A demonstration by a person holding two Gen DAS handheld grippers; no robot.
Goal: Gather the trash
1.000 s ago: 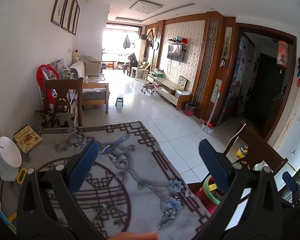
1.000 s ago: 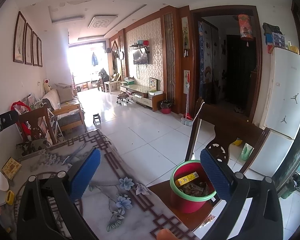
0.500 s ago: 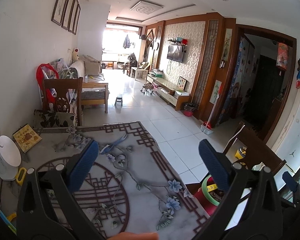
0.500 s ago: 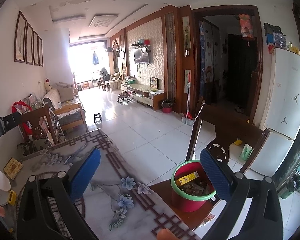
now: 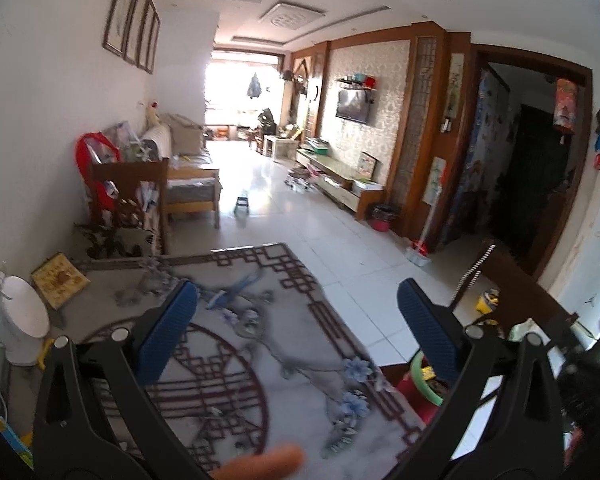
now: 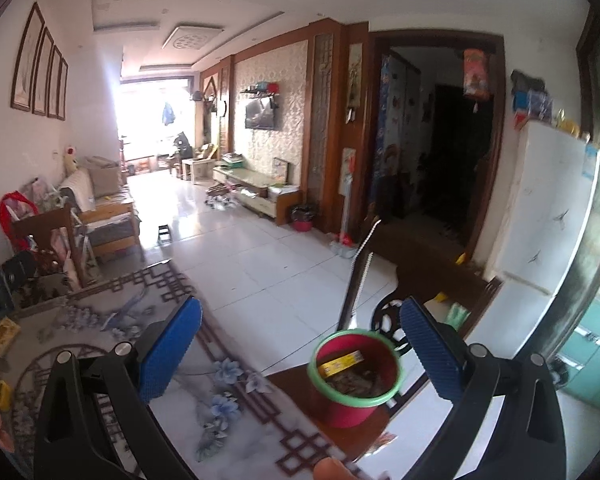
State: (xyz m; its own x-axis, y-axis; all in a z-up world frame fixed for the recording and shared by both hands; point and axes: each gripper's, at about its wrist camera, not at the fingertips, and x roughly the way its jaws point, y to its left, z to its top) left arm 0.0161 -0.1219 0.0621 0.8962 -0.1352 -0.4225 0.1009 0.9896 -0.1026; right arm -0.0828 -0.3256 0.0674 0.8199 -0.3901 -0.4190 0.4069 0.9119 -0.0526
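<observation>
The right gripper (image 6: pixel 300 344) hangs with its blue-padded jaws spread wide and nothing between them. Just ahead of it, between the pads and nearer the right one, stands the red bin (image 6: pixel 354 380) with a green rim, upright on the seat of a dark wooden chair (image 6: pixel 424 280) beside the table edge. Inside the bin lie a yellow carton (image 6: pixel 340 362) and some darker scraps too blurred to name. To the left of the bin spreads the table (image 6: pixel 112 320), covered in a grey cloth with a flower and lattice pattern.

The left gripper (image 5: pixel 296 330) also stands wide open and empty, held above the same patterned table (image 5: pixel 260 320). From this view the bin (image 5: pixel 420 380) shows low at the right, beyond the table edge and partly hidden behind the right pad. At the far left of the table sit a white rounded appliance (image 5: pixel 22 320) and a yellow booklet (image 5: pixel 60 280), well apart from both grippers.
</observation>
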